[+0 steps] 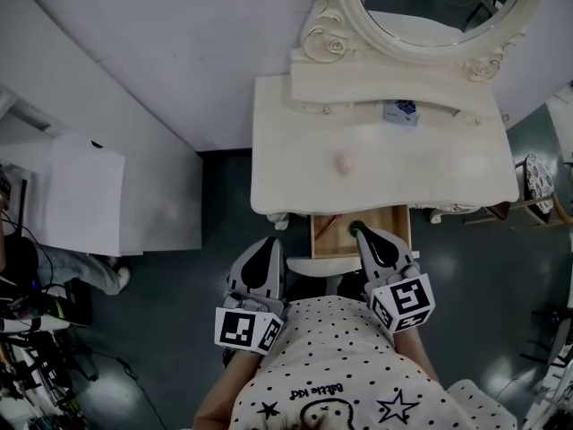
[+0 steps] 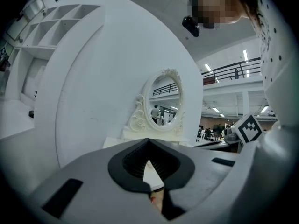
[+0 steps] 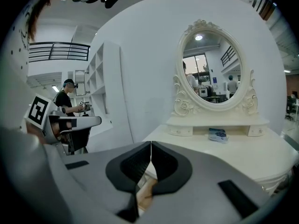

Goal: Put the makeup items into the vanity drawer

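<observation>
The white vanity table (image 1: 295, 150) stands in front of me with its oval mirror (image 1: 448, 3) at the back. Its wooden drawer (image 1: 333, 238) is pulled out under the front edge. A blue-and-white pack (image 1: 401, 112) (image 3: 217, 134) lies below the mirror shelf. A small pinkish item (image 1: 341, 162) rests mid-tabletop. My right gripper (image 1: 360, 233) (image 3: 151, 143) is shut and empty, its tip over the open drawer. My left gripper (image 1: 269, 244) (image 2: 149, 140) is shut and empty too, just left of the drawer below the table edge.
A white shelf unit (image 1: 85, 195) stands to the left against the curved white wall (image 1: 161, 43). A chair (image 1: 537, 186) sits at the vanity's right end. Cables and gear lie on the floor at far left (image 1: 27, 330).
</observation>
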{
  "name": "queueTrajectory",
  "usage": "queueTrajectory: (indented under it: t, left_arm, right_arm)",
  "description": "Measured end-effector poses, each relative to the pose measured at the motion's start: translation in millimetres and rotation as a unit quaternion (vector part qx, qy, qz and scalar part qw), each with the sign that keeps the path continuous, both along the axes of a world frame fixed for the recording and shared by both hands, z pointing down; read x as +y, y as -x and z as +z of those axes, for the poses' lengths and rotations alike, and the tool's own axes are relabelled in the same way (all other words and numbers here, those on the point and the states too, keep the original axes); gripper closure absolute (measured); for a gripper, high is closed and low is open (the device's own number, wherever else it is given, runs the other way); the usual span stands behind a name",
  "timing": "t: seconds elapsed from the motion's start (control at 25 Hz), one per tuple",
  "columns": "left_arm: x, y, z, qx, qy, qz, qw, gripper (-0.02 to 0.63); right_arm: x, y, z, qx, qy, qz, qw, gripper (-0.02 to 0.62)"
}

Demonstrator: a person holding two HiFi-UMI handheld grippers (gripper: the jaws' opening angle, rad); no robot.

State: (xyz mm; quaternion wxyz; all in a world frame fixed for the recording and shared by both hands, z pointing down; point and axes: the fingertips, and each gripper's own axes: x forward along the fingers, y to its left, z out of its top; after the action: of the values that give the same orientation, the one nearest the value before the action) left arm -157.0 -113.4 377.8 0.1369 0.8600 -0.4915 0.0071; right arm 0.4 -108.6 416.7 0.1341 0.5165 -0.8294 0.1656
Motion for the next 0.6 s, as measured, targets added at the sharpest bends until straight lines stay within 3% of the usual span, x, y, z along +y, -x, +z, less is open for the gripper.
queueTrajectory:
  t: [0.32, 0.44, 0.6]
  left_arm:
    - [-3.0, 2.1, 2.0, 0.001, 0.004, -0.017, 0.9999, 0.611]
    - [-1.8, 1.3, 2.9, -0.005, 0.006, -0.016, 0.9998, 0.611]
    - [-1.2, 3.0, 4.1, -0.008, 0.008, -0.022, 0.9997, 0.611]
  right_arm:
    - [-26.9, -7.7, 10.0, 0.048, 0.001, -0.031, 0.998, 0.581]
    - [-49.9, -15.0, 19.2, 0.067, 0.006, -0.031, 0.997, 0.483]
    - [-91.6, -25.8, 34.6, 0.082, 0.009, -0.022, 0.996, 0.462]
